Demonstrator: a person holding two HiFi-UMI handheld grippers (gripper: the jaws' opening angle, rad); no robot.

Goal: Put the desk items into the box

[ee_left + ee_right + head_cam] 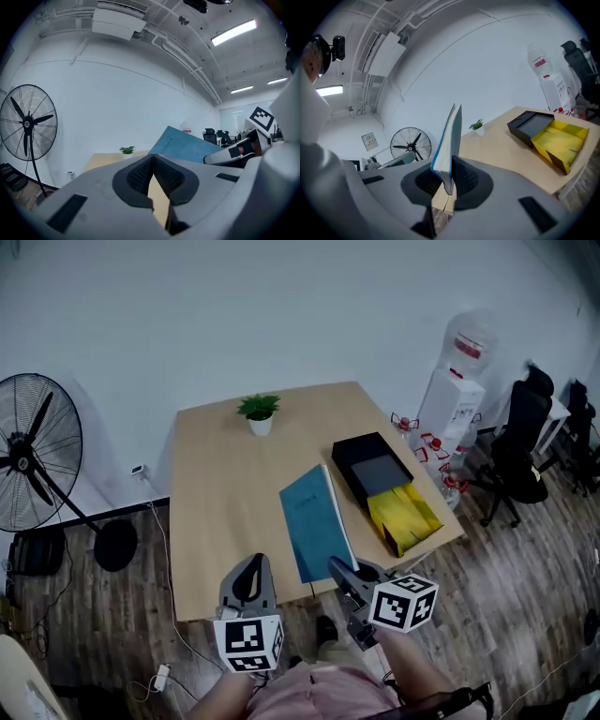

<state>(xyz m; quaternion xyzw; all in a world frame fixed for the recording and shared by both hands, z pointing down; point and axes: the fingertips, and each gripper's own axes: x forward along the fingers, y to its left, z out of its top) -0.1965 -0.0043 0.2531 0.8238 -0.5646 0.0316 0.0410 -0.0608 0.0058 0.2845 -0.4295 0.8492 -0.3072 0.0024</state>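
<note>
A blue notebook (314, 521) lies over the front part of the wooden desk (220, 493), and my right gripper (336, 566) is shut on its near corner. In the right gripper view the notebook (449, 140) stands edge-on between the pads, lifted off the desk. An open yellow box (405, 518) sits at the desk's right edge, touching a black tray-like box (373, 468) with a grey inside. My left gripper (251, 563) hovers at the desk's front edge, left of the notebook, shut with nothing in it (153, 161).
A small potted plant (260, 414) stands at the desk's far side. A large floor fan (37, 456) is on the left, and a water dispenser (452, 395) and office chairs (520, 442) are on the right. A cable (164, 549) runs down the desk's left side.
</note>
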